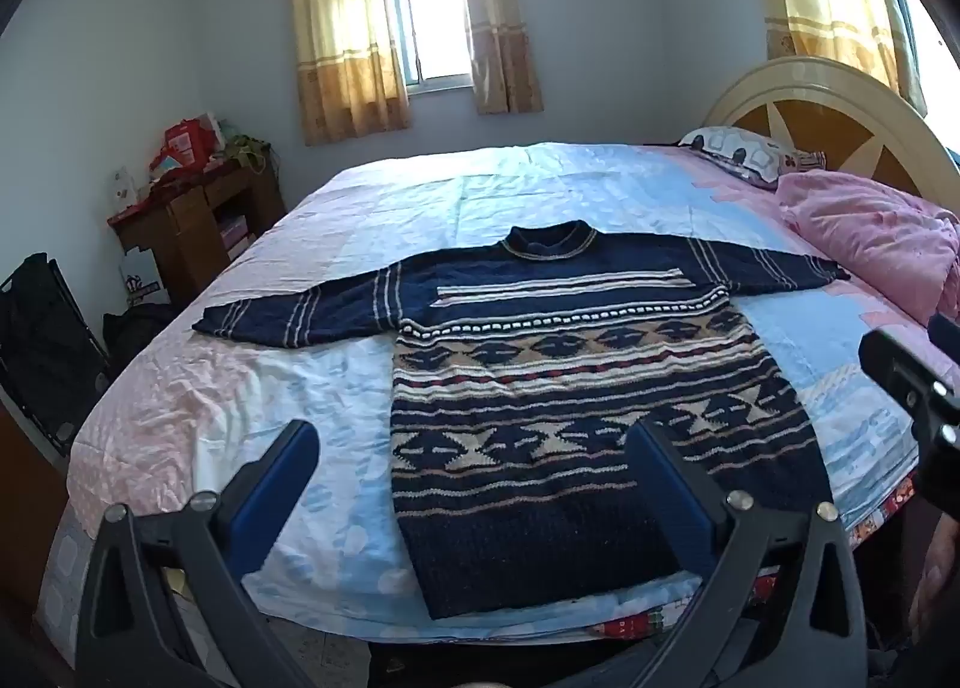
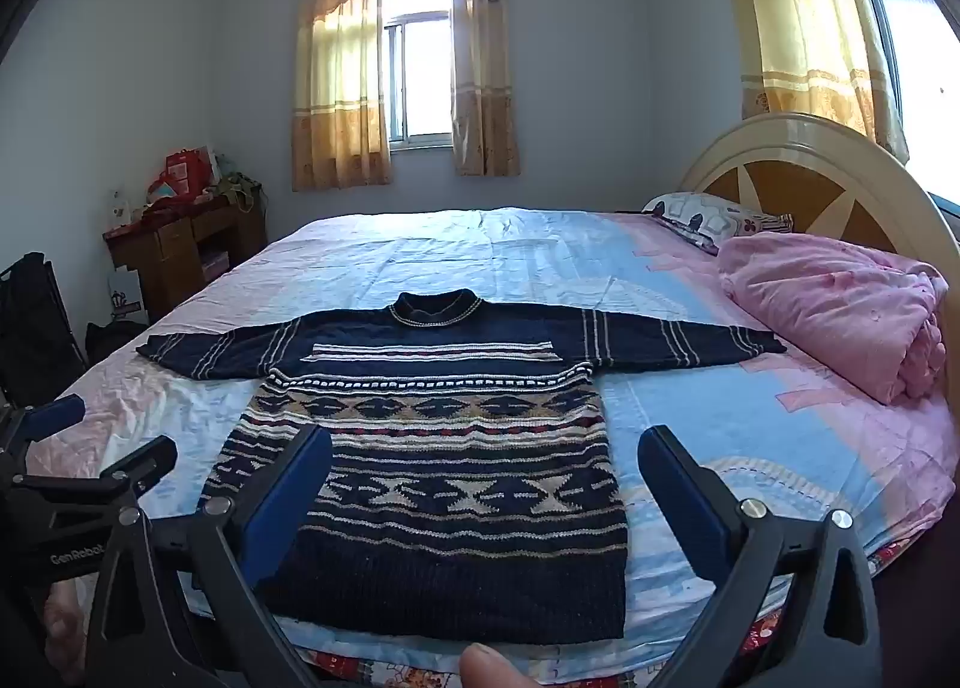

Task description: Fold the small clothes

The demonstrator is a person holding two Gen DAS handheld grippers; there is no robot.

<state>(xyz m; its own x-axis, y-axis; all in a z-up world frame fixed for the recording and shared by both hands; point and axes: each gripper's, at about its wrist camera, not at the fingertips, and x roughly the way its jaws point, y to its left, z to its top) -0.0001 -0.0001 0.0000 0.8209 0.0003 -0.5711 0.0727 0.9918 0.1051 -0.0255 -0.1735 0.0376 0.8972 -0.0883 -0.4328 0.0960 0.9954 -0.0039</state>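
A navy knitted sweater with beige, white and red pattern bands lies flat on the bed, front up, collar away from me, both sleeves spread straight out to the sides. Its hem lies near the bed's near edge. My left gripper hovers open above the hem end, its blue pads wide apart with nothing between them. My right gripper also stands open above the sweater's lower half, holding nothing. The left gripper's side shows in the right wrist view at the left edge.
The bed has a light blue and pink sheet. A pink quilt and a pillow lie by the headboard at the right. A wooden desk with clutter stands at the left wall. A fingertip shows at the bottom.
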